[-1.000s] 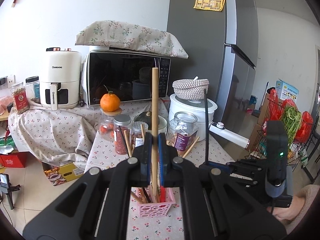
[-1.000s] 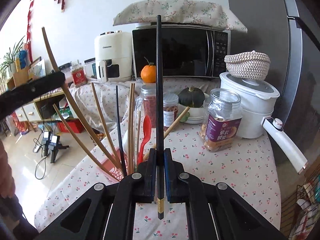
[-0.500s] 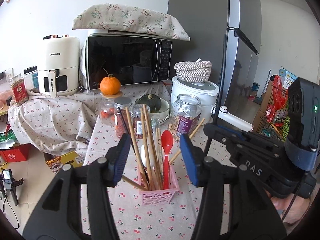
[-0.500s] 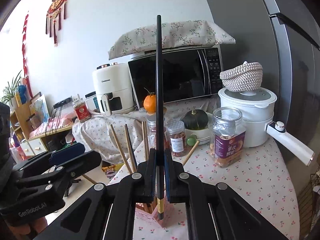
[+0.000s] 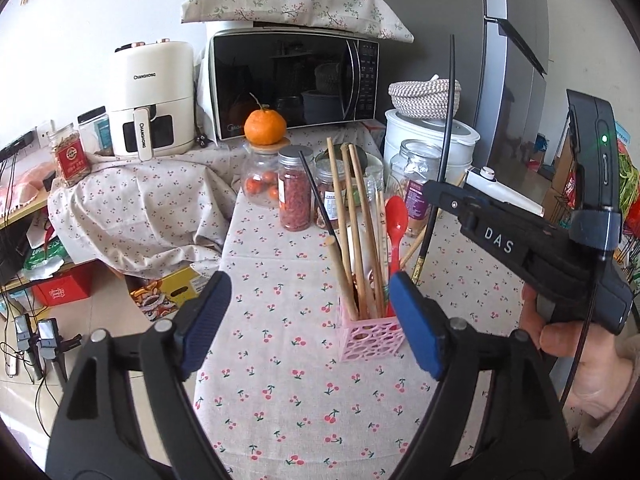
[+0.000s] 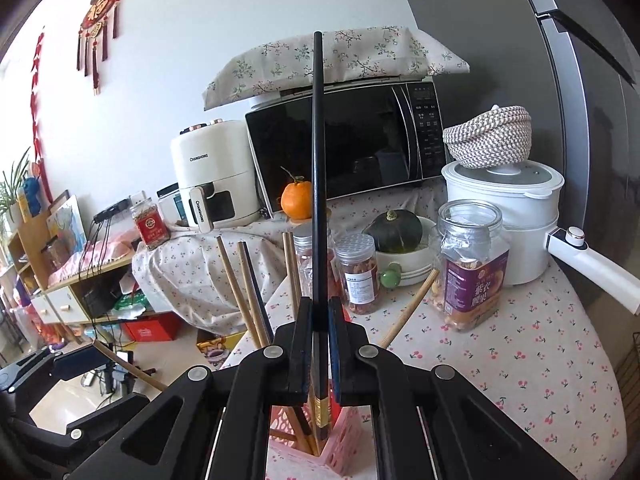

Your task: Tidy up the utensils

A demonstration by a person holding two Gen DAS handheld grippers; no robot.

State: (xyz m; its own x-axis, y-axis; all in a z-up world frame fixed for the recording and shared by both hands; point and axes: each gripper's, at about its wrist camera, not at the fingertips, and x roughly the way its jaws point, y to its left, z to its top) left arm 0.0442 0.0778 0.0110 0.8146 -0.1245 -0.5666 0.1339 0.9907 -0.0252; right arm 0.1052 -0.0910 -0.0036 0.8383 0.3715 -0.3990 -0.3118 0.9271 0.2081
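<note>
A: We've got the pink holder (image 5: 370, 338) packed with wooden chopsticks (image 5: 354, 232) and a red spoon (image 5: 396, 220), handles down.

B: Yep, our right gripper (image 6: 318, 354) pinches the black chopstick (image 6: 319, 184) upright, gold tip just above that holder. Left gripper (image 5: 308, 324) gapes wide, empty.

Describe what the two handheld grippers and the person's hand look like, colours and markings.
Both are matte black plastic linkages with silver pivot screws and blue-padded fingers. The right gripper carries white "DAS" lettering, a lit green LED and a thin black cable. The hand is bare, with a pale pink fuzzy sleeve.
</note>
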